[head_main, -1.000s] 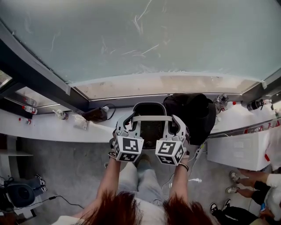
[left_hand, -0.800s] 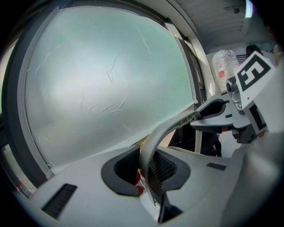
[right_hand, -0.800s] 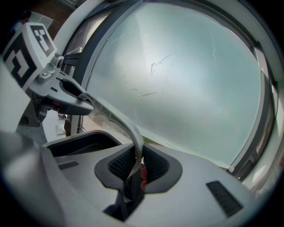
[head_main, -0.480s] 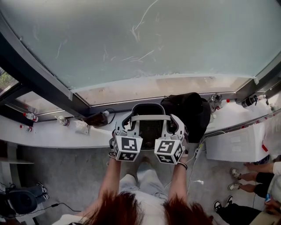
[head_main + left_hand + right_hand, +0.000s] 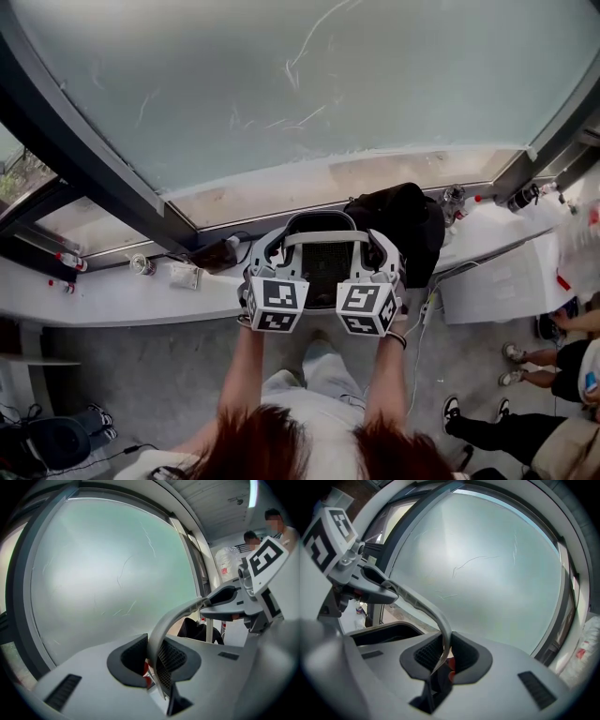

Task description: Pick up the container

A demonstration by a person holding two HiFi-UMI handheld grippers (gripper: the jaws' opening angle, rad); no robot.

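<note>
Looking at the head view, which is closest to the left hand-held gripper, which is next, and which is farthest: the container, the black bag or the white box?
1. The container: clamped in the left hand-held gripper, right in front.
2. The black bag: on the ledge, to the right.
3. The white box: far right.

Container (image 5: 323, 274): one. Grey handle (image 5: 325, 239) on it: one. Grippers: two, left gripper (image 5: 266, 255) and right gripper (image 5: 382, 255). Marker cubes: two, left cube (image 5: 277, 305), right cube (image 5: 366, 309). Black bag (image 5: 403, 220), right of centre: one. People, upper right of left gripper view: two, one person (image 5: 251, 537) left of the other person (image 5: 273, 515)
</note>
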